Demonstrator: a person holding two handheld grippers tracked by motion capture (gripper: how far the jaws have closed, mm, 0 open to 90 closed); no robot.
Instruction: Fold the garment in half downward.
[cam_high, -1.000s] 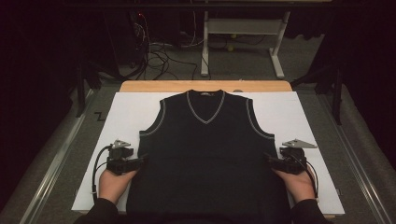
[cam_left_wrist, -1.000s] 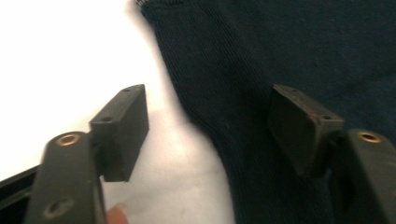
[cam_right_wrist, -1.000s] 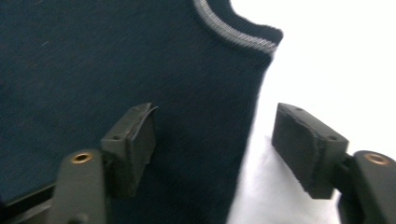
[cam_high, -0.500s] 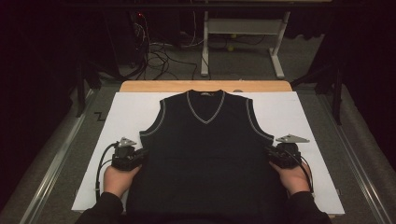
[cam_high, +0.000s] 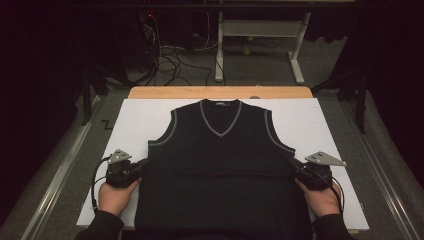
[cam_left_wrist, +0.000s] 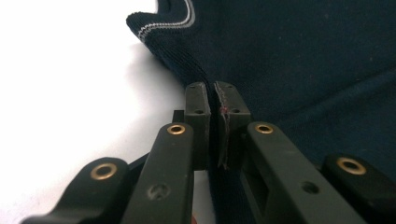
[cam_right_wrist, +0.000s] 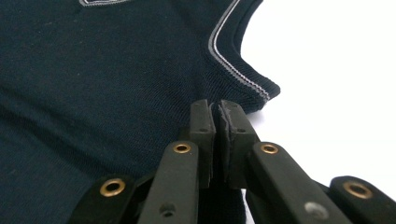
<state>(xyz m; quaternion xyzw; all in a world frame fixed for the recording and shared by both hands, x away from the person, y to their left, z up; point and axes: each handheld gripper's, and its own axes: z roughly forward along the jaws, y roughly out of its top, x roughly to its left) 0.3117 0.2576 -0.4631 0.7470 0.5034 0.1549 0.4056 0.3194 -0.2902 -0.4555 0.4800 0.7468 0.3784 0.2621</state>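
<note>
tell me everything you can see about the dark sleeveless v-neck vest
The dark navy knitted sleeveless vest lies flat, front up, on the white board, neck away from the person. Grey-white stripes trim its V-neck and armholes; the edges look ribbed. A crease runs across it between the grippers. The left gripper and right gripper have just closed, each pinching a side edge below an armhole.

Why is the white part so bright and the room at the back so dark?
In the left gripper view and right gripper view, the white board glares so bright that it washes out, while the dark vest keeps its knit texture; the nearest jaw parts look soft. In the high view, light falls on the board and the floor behind dims to black at the sides.
</note>
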